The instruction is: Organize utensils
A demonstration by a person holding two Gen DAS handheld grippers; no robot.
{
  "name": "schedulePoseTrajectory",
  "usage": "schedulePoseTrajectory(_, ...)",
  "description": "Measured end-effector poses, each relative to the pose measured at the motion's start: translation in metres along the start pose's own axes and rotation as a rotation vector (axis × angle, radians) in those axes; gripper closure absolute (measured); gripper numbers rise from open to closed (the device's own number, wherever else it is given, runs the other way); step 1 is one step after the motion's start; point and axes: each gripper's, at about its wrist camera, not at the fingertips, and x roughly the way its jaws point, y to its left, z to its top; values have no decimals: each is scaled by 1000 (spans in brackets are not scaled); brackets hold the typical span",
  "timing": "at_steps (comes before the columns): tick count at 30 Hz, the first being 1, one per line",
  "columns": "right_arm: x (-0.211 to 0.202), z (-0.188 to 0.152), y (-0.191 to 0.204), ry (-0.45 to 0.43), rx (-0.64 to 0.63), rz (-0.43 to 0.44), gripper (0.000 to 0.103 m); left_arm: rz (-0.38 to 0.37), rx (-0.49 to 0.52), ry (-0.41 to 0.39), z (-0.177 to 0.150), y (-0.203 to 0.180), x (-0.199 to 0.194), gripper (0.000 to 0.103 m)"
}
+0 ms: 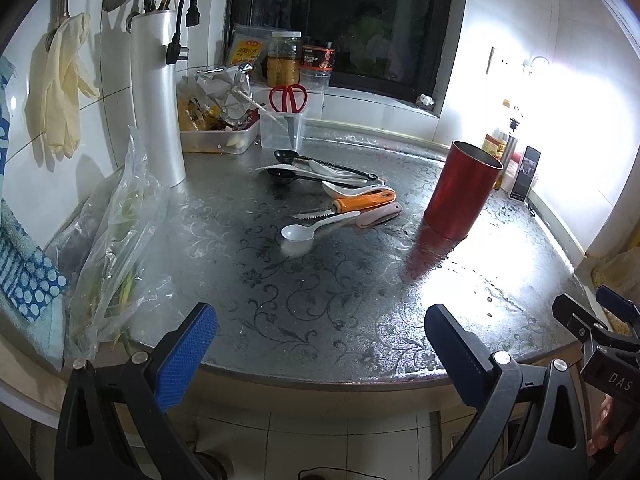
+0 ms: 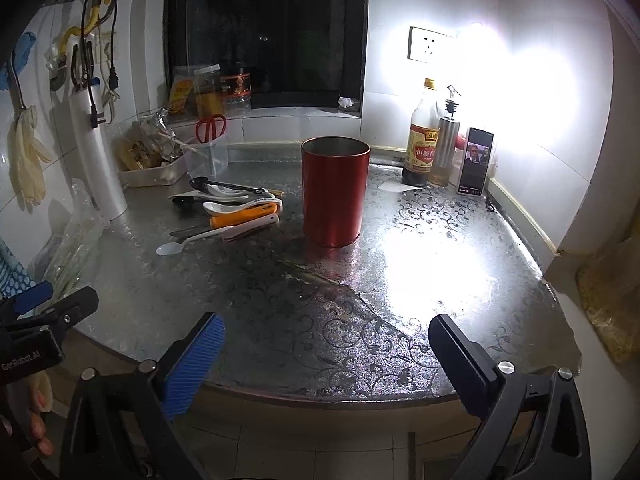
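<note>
Both claws, left claw (image 1: 320, 344) and right claw (image 2: 326, 348), hang spread and empty at the surface (image 2: 420, 264) edge. The utensils (image 2: 228, 212) lie heaped at ten o'clock of the upright red canister (image 2: 335, 192).

Left tongs (image 1: 320, 354); right tongs (image 2: 326, 358) — both agape

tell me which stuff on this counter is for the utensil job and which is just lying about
For the job:
red cup
white spoon
orange knife
black scoops
left gripper and right gripper, both open and empty

Lying about:
scissors
sauce bottle
phone
gloves
plastic bag
</note>
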Motion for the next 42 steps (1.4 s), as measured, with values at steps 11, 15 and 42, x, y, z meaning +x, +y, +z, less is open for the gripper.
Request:
schedulePoseTrajectory(11,11,4,12,27,3,-21,0,-16,2,16,8,10,12,0)
schedulePoseTrajectory(15,14,6,15,36,15,-37,0,-34,8,25,11,13,18,0)
schedulePoseTrajectory(42,119,71,-20,49,10,40,0,-4,-97,61,82,-2,101,0)
